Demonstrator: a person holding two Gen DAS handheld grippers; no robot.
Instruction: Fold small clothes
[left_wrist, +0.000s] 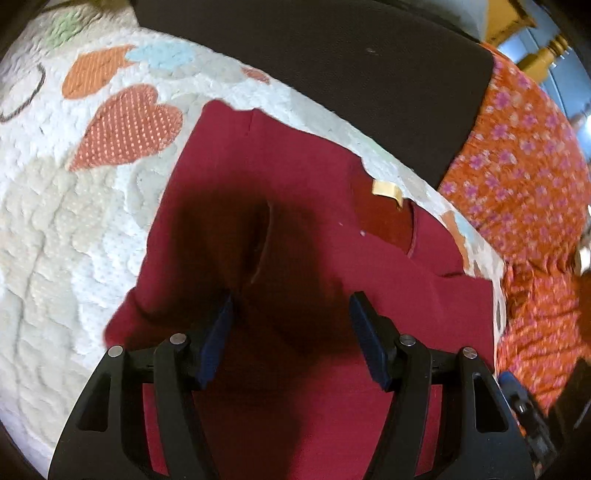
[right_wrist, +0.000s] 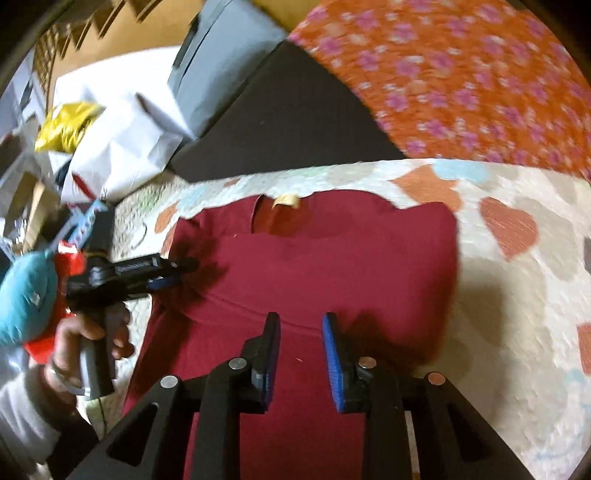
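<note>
Basically, right gripper (right_wrist: 301, 354) fingers stand a little apart with nothing between the pads, hovering over the lower middle of the maroon T-shirt (right_wrist: 332, 258). Left gripper (left_wrist: 291, 332) fingers are spread wider, also empty, casting a dark shadow on the cloth just ahead of them.

Shirt lies flat on the heart-patterned quilt (right_wrist: 517, 277), collar and its tan neck label (right_wrist: 285, 200) at the far end from the right fingers, so its long axis runs straight away from that gripper. In the right wrist view the left gripper (right_wrist: 173, 269) comes in from the shirt's left edge, at about sleeve height (the person's left hand (right_wrist: 92, 343) is on its grip).

My read: left fingers are nearer that side edge, right fingers nearer the hem. Orange floral cloth (right_wrist: 461, 74) sits beyond the quilt, well clear.
</note>
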